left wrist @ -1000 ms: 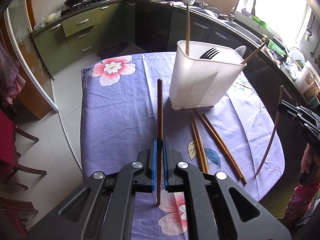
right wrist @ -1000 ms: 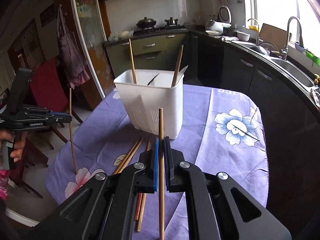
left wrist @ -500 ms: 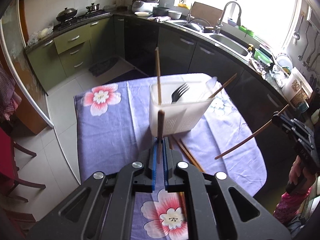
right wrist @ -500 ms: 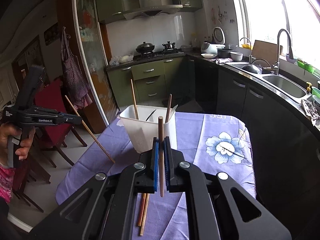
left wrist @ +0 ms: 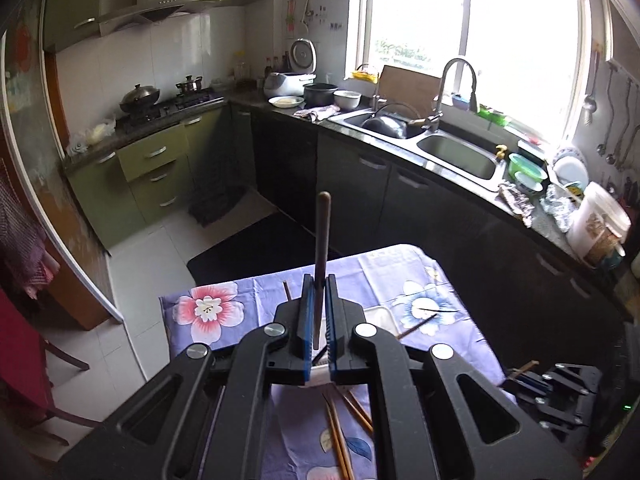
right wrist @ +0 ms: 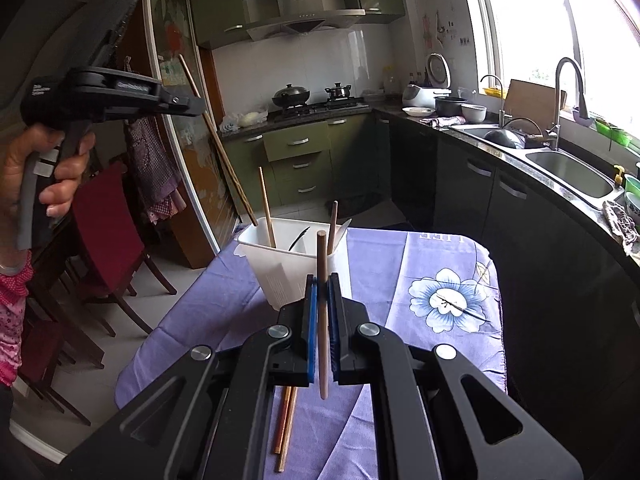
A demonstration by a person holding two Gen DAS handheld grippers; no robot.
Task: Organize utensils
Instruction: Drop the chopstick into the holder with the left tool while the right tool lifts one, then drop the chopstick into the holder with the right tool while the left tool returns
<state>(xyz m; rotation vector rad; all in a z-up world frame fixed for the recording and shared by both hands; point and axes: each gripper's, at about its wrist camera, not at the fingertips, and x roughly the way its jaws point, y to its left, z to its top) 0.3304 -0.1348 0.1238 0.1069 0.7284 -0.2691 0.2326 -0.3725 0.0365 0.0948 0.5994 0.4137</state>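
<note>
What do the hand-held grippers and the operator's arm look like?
Both hand-held grippers, left and right, are matte black with angular cut-out linkages, silver pivot screws and blue finger pads. The left one carries small white lettering. The operator's bare hand shows, with a pink patterned sleeve.

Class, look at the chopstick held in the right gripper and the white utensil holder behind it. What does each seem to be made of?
Chopstick: probably wood, matte brown, with no metallic shine. Utensil holder: likely plastic, translucent white with thin walls and fine slotted vents moulded into its side.
</note>
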